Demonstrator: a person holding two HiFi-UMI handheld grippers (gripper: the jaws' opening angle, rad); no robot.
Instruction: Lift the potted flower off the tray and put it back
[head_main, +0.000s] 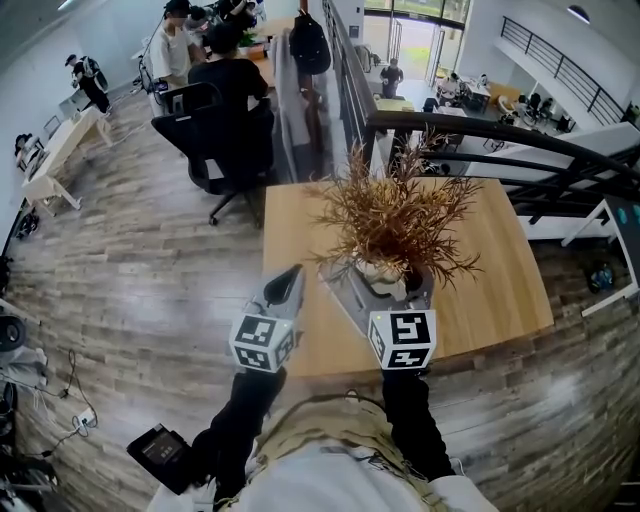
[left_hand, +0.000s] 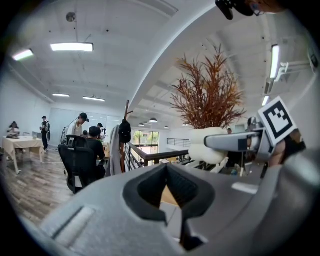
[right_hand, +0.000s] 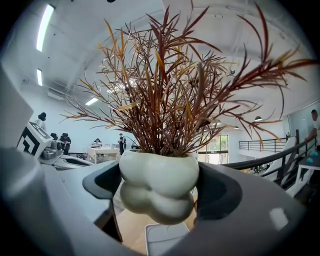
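The potted flower is a lumpy white pot (right_hand: 159, 186) with a bush of dry red-brown leaves (head_main: 395, 215). My right gripper (right_hand: 159, 200) is shut on the pot, one jaw on each side, and holds it upright in the air. Below the pot lies the white tray (right_hand: 167, 239) on the wooden table (head_main: 480, 290). In the head view the pot (head_main: 382, 270) is half hidden by leaves and jaws. My left gripper (head_main: 288, 280) hangs left of the pot, shut on nothing, its tips (left_hand: 167, 170) touching.
The table's near edge runs just in front of me. A dark railing (head_main: 470, 130) curves behind the table. People sit on office chairs (head_main: 225, 120) at desks to the far left. A black device (head_main: 160, 455) lies on the wood floor by my feet.
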